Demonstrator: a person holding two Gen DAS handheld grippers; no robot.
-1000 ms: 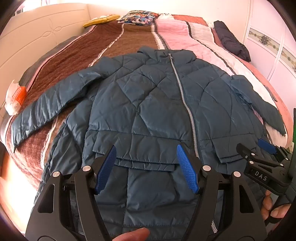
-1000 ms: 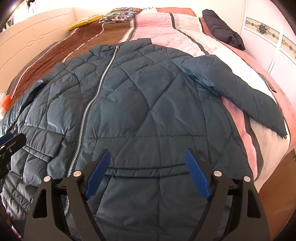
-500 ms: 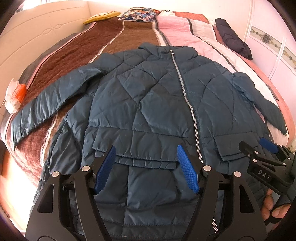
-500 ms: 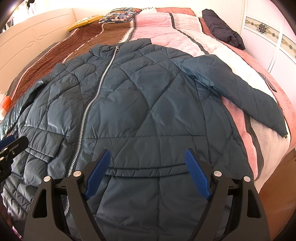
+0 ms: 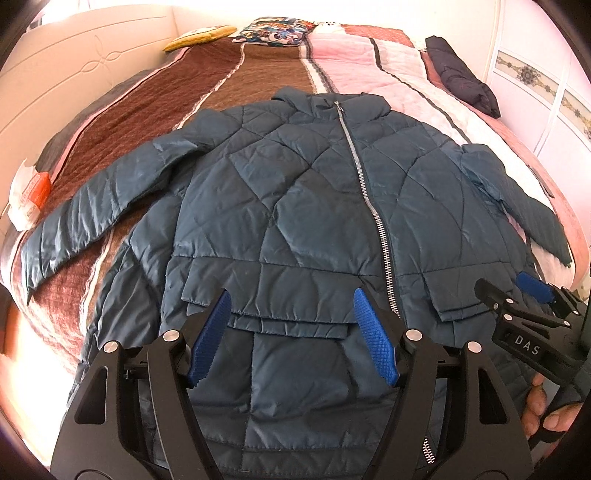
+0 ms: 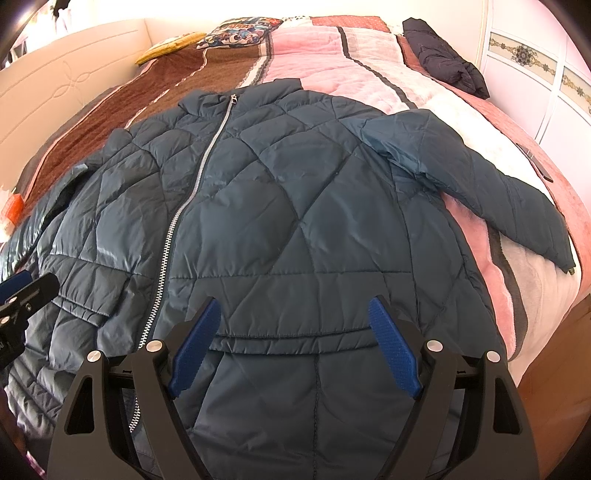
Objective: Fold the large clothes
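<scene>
A large dark teal quilted jacket [image 5: 288,206] [image 6: 295,206] lies flat on the bed, zipped up, front side up, collar at the far end, both sleeves spread out to the sides. My left gripper [image 5: 291,299] hovers open above the left half of the hem area, with nothing between its blue pads. My right gripper [image 6: 293,306] hovers open over the right half near the pocket flap, also holding nothing. The right gripper [image 5: 517,291] also shows at the right edge of the left wrist view, with a hand [image 5: 543,410] below it.
The bed carries a brown, pink and white striped blanket [image 5: 258,74]. A folded dark garment [image 6: 443,62] lies at the far right. Pillows [image 5: 273,27] sit at the head. A white and orange packet [image 5: 29,195] rests at the left edge. A cream headboard panel [image 5: 74,74] runs along the left.
The left wrist view has tilted down slightly, so the jacket sits a little lower in the frame; a fingertip at its bottom edge a second ago is gone. The jacket and right gripper look unchanged.
</scene>
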